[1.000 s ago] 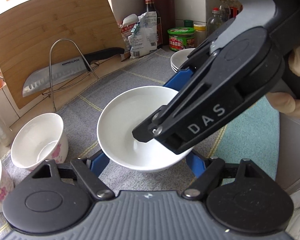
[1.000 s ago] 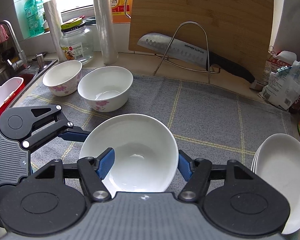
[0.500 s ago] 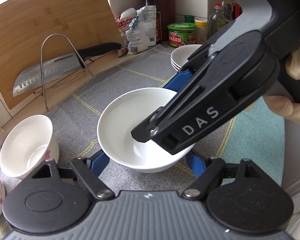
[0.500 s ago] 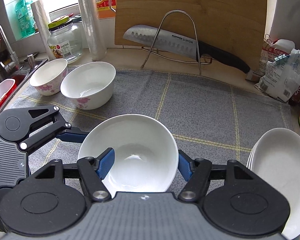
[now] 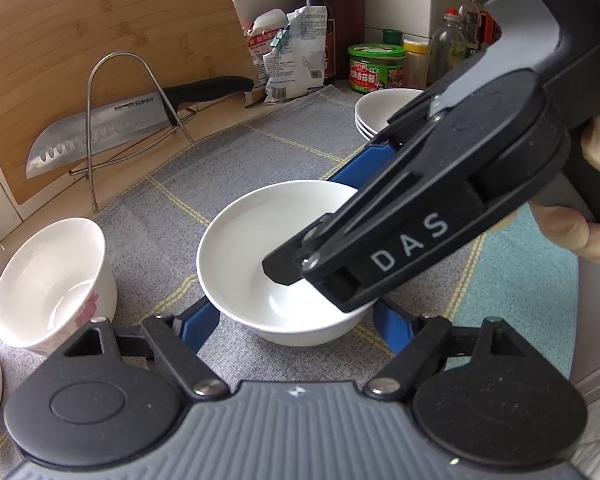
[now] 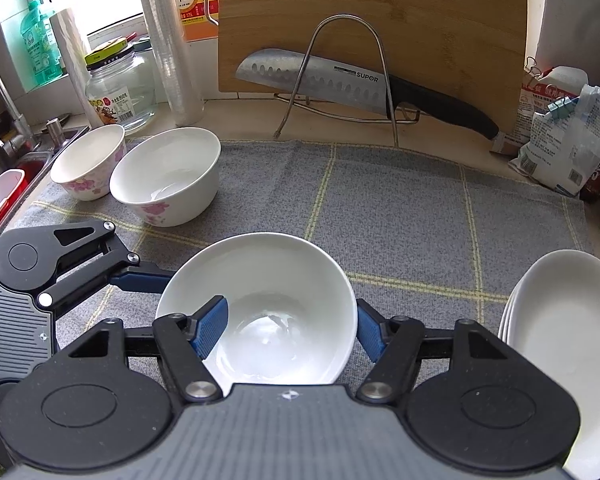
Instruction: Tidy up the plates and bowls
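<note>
Kitchen worktop [image 6: 400, 216], grey mat. Right gripper [image 6: 288, 330] fingers opening around bowl [image 6: 260, 280]; left gripper [image 5: 296, 320] fingers opening, straddling it. Uneven release risking bowl tipping, skidding.

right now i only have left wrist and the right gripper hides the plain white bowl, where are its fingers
observer: the right gripper has one finger inside the plain white bowl and one outside its wall. The jaws are opening and pinch nothing.
operator: how many floral bowls off my left edge
observer: two, a floral bowl beside a second floral bowl.
operator: what's behind them
observer: a glass jar.
</note>
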{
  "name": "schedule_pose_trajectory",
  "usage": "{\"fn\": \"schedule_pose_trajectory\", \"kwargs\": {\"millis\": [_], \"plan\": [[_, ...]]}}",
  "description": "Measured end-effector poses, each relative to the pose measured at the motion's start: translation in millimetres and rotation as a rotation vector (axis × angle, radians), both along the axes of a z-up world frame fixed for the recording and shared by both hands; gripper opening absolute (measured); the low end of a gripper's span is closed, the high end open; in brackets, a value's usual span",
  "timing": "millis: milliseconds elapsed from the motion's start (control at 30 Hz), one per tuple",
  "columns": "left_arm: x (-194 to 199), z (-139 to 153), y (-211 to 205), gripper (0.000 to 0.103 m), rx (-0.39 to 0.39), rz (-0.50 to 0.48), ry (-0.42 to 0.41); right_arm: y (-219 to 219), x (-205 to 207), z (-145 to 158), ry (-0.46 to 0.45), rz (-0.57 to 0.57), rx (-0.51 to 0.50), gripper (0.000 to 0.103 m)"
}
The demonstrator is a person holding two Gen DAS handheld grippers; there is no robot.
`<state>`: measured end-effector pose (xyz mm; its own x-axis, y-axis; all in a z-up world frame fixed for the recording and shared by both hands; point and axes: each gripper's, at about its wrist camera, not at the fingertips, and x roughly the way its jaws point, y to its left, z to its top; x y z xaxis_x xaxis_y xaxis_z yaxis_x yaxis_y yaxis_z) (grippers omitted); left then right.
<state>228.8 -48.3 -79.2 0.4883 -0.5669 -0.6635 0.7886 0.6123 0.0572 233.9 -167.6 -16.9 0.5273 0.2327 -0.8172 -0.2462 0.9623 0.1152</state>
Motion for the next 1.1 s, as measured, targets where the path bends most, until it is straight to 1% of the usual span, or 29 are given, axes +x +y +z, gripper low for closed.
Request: {"fn": "schedule_pose_trajectory", "kwargs": {"millis": [33, 67, 100, 133, 233, 367, 533, 633, 733, 933, 1100], "plan": [[-1, 0, 2, 0.085, -0.009, 0.012, 0.002, 0, 0, 0, -0.004, 0.001, 0.007, 0.085], [-2, 1, 4, 0.086, -0.015, 0.017, 0.003, 0, -2, 1, -0.012, 0.001, 0.010, 0.091], [-3, 1, 5, 0.089, -0.018, 0.018, 0.005, -1, -3, 2, -0.025, -0.004, 0.009, 0.098], [-6, 1, 8, 0.092, -0.020, 0.023, 0.002, -1, -5, 4, -0.034, -0.008, 0.008, 0.102], [-13, 5, 18, 0.095, -0.033, 0.043, 0.002, -5, -8, 10, -0.047, -0.028, 0.015, 0.103], [-21, 13, 35, 0.096, -0.060, 0.104, 0.011, -7, -13, 18, -0.070, -0.055, 0.014, 0.103], [-32, 26, 59, 0.099, -0.062, 0.196, -0.042, 3, -21, 31, -0.107, -0.082, -0.020, 0.103], [-36, 31, 76, 0.100, -0.059, 0.239, -0.059, 13, -26, 34, -0.120, -0.098, -0.040, 0.103], [-37, 31, 97, 0.100, -0.063, 0.261, -0.069, 27, -31, 36, -0.120, -0.115, -0.044, 0.103], [-31, 28, 123, 0.100, -0.035, 0.278, -0.072, 49, -36, 39, -0.099, -0.165, -0.030, 0.103], [-25, 25, 129, 0.100, -0.039, 0.333, -0.060, 61, -31, 43, -0.087, -0.110, -0.051, 0.103]]}}
